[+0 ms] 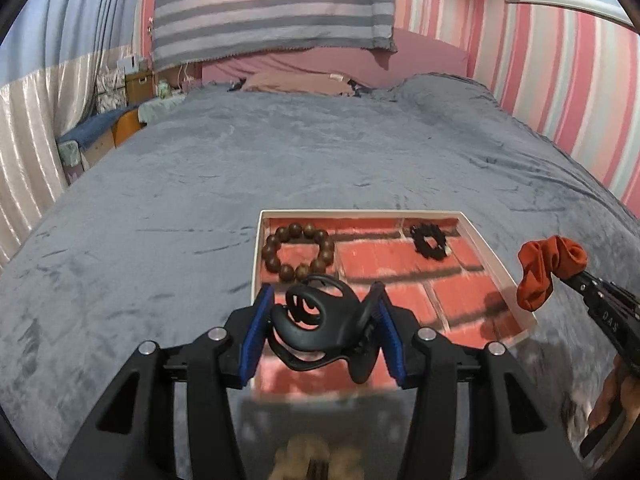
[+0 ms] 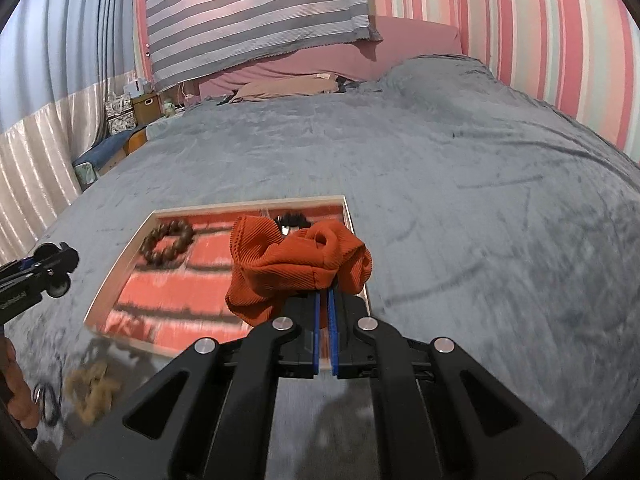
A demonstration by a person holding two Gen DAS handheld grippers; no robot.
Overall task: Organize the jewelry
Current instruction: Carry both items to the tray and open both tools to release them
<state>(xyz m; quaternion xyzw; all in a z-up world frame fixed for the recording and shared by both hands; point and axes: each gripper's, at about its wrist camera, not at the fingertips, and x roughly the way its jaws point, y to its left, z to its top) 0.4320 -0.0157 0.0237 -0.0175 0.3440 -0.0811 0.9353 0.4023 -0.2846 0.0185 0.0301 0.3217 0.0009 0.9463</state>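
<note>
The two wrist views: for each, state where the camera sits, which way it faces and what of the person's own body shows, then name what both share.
Left wrist: on the left gripper, facing forward and down over the tray on the bed; its pads clamp a black hair claw; fingers show lower right.
Right wrist: on the right gripper, facing likewise; shut on an orange scrunchie; a hand shows lower left.
Shared: tray, wooden bead bracelet, black scrunchie.

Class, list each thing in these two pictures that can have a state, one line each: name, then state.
Left gripper: shut on black plastic claw hair clip.
Right gripper: shut on orange ribbed fabric scrunchie.
Shallow brick-patterned tray: lying on the grey blanket, uncovered.
Brown wooden bead bracelet: inside tray.
Black spiky hair tie: inside tray.
</note>
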